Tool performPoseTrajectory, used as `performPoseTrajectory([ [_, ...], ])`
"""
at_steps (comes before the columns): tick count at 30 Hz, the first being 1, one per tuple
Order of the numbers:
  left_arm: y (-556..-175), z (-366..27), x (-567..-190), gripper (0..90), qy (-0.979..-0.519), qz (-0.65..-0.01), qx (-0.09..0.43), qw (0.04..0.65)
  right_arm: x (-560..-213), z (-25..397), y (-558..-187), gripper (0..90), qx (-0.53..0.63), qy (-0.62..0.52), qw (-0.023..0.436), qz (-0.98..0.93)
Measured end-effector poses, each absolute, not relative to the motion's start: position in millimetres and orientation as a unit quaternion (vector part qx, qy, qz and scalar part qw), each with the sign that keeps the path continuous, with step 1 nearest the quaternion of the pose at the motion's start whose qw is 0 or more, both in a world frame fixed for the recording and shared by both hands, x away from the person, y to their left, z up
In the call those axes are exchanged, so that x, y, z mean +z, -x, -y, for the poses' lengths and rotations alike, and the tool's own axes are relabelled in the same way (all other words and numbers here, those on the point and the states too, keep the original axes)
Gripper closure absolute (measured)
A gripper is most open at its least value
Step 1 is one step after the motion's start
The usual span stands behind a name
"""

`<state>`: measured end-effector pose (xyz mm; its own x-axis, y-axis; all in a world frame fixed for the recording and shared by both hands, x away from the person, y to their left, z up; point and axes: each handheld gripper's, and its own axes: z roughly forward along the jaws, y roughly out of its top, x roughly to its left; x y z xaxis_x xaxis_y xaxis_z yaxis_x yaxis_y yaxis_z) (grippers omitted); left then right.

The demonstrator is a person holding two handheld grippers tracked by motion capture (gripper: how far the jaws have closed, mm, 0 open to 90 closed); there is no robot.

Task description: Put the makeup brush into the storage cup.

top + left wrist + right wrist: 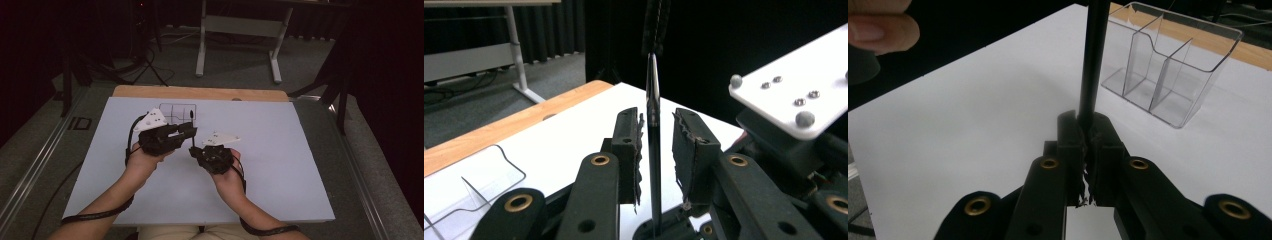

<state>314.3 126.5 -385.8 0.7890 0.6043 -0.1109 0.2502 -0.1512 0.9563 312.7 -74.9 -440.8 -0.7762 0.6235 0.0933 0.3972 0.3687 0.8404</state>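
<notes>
A thin black stick (193, 116) stands upright over the white board, just in front of a clear compartmented organizer (172, 111). My right gripper (195, 150) is shut on the stick's lower end; in the right gripper view its jaws (1087, 127) pinch the stick (1093, 60), with the organizer (1168, 65) beyond. My left gripper (190, 131) comes in from the left, higher up the stick. In the left gripper view its jaws (656, 135) stand open on either side of the stick (653, 100), with a gap on each side. The stick's top looks bristly.
The white board (280, 165) covers a wooden table whose far edge (200, 92) shows behind the organizer (474, 185). A grey desk frame (240, 30) stands on the floor beyond. The right gripper's white plate (794, 90) sits close beside the left jaws.
</notes>
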Motion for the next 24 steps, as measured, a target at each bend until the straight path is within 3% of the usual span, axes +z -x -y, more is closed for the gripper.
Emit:
performPoseTrajectory([
  [24,-317.7,-120.6,-389.2,84.8,-0.736,-0.31,0.148,0.583,-446.1,71.6,-311.9,86.1,0.459,-0.307,0.119,-0.826],
])
